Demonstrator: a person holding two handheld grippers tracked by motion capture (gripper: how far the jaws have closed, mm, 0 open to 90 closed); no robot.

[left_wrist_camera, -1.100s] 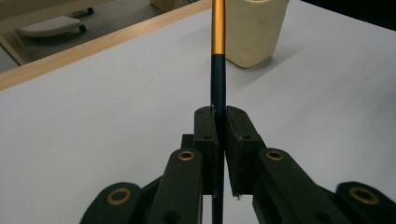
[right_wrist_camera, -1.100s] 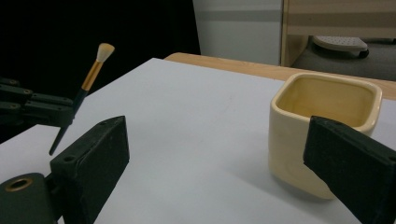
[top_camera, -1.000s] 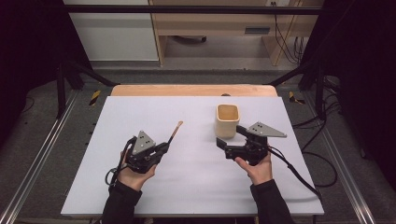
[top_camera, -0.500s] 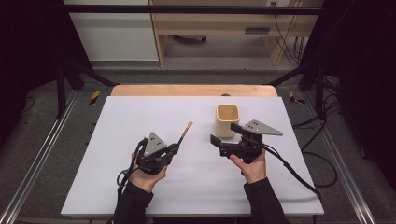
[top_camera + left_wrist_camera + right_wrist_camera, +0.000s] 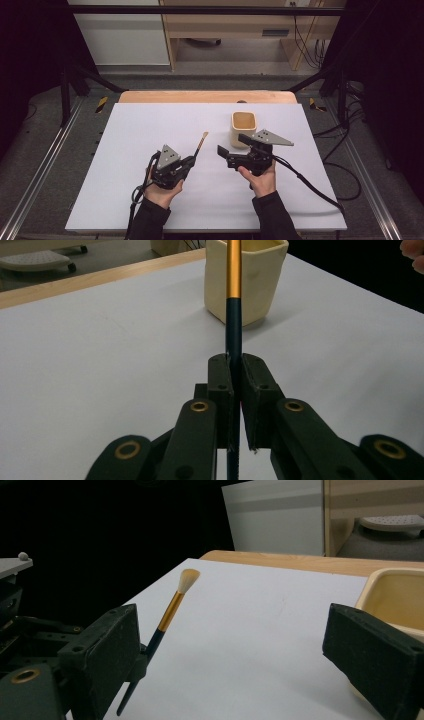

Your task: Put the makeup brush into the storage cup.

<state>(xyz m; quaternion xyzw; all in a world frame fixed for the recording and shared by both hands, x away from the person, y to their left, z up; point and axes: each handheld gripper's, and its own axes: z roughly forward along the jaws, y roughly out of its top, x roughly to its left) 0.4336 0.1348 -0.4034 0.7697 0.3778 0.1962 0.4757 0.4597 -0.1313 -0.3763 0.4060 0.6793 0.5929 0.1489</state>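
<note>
High view: the left gripper clamps a brush that slants up toward the far right, near the cream cup; the right gripper stands wide open, empty. Left gripper view: jaws closed tight on the brush's dark handle, cup beyond. Right gripper view: jaws wide apart, brush at left, cup at right

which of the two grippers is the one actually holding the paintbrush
The left gripper: its black jaws are clamped on the dark handle of the gold-banded paintbrush. The right gripper has its jaws wide apart, holding nothing.
</note>
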